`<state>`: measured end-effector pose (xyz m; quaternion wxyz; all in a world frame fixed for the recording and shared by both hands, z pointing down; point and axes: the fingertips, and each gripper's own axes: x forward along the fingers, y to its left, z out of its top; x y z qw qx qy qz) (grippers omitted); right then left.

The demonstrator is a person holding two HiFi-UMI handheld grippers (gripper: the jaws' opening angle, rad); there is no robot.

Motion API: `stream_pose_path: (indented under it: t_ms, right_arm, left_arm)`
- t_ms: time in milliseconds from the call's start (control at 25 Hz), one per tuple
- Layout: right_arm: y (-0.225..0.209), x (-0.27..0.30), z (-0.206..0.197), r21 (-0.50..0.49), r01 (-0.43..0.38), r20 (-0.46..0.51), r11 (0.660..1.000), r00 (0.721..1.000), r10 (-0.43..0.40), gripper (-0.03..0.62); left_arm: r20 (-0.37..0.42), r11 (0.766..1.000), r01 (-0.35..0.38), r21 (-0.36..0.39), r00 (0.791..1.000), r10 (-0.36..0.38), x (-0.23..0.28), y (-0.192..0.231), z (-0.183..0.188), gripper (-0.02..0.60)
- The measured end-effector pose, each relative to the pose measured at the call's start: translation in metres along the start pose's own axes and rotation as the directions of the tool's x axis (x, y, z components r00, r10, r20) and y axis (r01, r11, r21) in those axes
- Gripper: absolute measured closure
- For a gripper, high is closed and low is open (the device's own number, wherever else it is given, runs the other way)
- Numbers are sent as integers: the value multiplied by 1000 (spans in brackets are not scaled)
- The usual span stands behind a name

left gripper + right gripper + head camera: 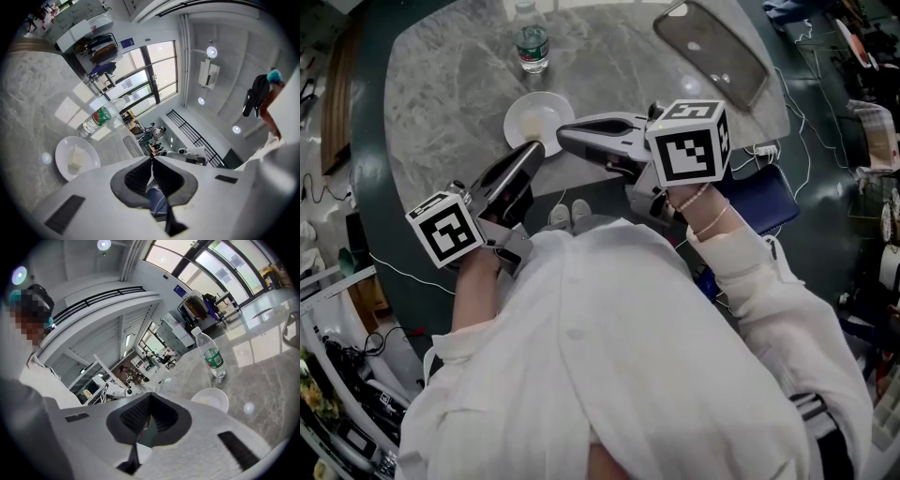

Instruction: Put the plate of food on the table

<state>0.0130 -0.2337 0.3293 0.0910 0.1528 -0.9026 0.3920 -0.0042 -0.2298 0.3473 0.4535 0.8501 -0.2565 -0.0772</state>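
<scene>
Inspection of the head view found the plate (525,127) resting on the grey marble table (441,103), upper centre of the frame, close to the table's near edge. A water bottle (532,39) stood above it in the frame, and a dark tray (712,52) lay at upper right.

In the left gripper view the plate sat at lower left and carried a pale block of food (76,159).

The left gripper (532,150) was pressed closed, tips meeting, with nothing between them. It sat just below the plate's rim. The right gripper (567,138) was likewise closed and empty, its tip just beside the plate's lower right rim. Whether either tip touched the rim could not be confirmed.

Assessment: the plate appeared to be stiff, glazed ware. It was likely light but brittle, and slippery under the pads. The food looked loose and could slide if the plate tilted. The rim offered the only sound hold, ideally at opposite edges, with the plate kept level. The plate appeared set down, so the task looked largely complete.
</scene>
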Motion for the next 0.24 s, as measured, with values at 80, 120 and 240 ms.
stream_pose_path:
  t_ms: [80, 120, 240]
  right_arm:
    - [1, 1, 0, -6, 0, -3, 1000, 1000, 0, 592]
    - [2, 2, 0, -10, 1, -6, 1000, 1000, -1, 592]
    - [5, 4, -2, -29, 6, -17, 1000, 1000, -7, 592]
  left_arm:
    - [2, 1000, 2, -2, 1000, -2, -1, 0, 0, 557]
    - [2, 1000, 7, -7, 1000, -7, -1, 0, -1, 557]
    - [2, 999, 28, -27, 1000, -28, -3, -5, -5, 557]
